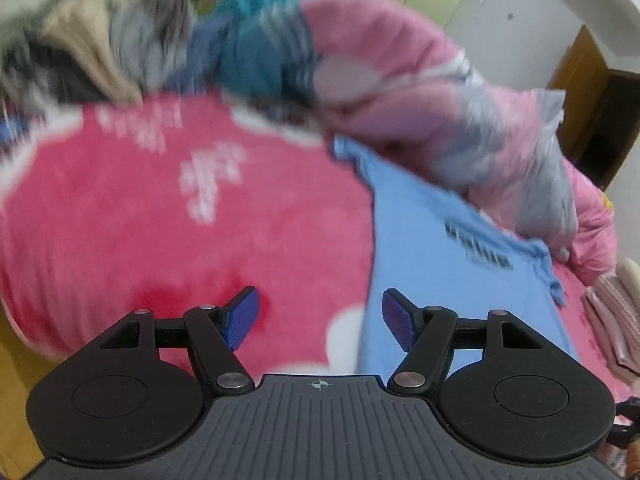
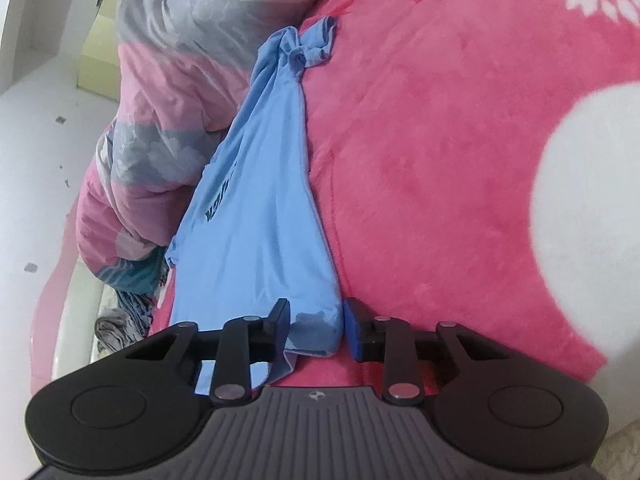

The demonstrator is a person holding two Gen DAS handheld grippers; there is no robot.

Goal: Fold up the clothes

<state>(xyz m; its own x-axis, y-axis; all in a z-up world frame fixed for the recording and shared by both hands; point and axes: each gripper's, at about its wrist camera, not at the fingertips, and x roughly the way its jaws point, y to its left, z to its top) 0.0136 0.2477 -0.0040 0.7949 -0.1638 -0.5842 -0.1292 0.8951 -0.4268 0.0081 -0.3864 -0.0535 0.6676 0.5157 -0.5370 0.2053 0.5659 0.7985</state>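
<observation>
Right tongs close on the blue shirt's hem; left tongs hang empty

The right tongs [image 2: 316, 326] stand narrowed, with a bunched corner of the light blue cotton T-shirt [image 2: 260, 208] between the two blue-padded fingers [image 2: 352, 328]. The cloth fills the gap and touches both fingers, so the tongs are grasping the shirt. A loose flap of the same hem droops beneath the left-hand finger. From the tongs the shirt runs straight ahead in a long, tapering strip, smooth near the grip and twisted into a knot-like wad at its far end; dark printed lettering sits along its left edge.

The left tongs [image 1: 318, 318] are released, the two ribbed blue pads [image 1: 244, 316] well apart and nothing between them. The same shirt lies ahead and to the right of these tongs, flat, its print facing up.

Under both tongs spreads one fluffy pink fleece blanket with white blotches and leaf prints [image 2: 460, 160], covering the bed. Left of the right tongs, touching the shirt's edge, is one puffy pink-and-grey quilt [image 2: 168, 100], crumpled into soft folds. Far ahead of the left tongs is a blurred heap of other clothes [image 1: 160, 48], beige, grey and teal; their number cannot be told.
</observation>
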